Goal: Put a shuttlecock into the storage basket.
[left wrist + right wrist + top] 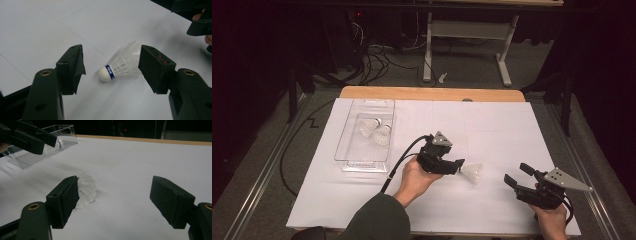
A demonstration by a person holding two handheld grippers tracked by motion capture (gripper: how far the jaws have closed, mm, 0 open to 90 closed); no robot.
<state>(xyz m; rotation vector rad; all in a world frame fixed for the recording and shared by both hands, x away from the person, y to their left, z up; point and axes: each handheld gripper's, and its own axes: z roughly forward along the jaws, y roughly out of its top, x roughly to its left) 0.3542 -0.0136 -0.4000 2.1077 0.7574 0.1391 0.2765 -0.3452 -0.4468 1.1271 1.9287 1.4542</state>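
High view: left gripper (458, 166) near middle of white sheet (492, 125), jaws spread wide, nothing gripped. Shuttlecock (472, 172) lying on its side just right of that gripper, cork tip (105, 74) between the spread jaws, feathers beside one jaw, contact unclear. Right gripper (518, 175) right of the shuttlecock, apart from it, jaws wide, empty. Clear tray (343, 150) left of the shuttlecock, well apart, holding two more shuttlecocks (376, 131).

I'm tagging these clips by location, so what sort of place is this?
Probably a lab or workshop set up for recording, not a home. A table covered in white paper stands in a dark room, loose cables trail over the carpet behind it, and a bare desk frame stands beyond.
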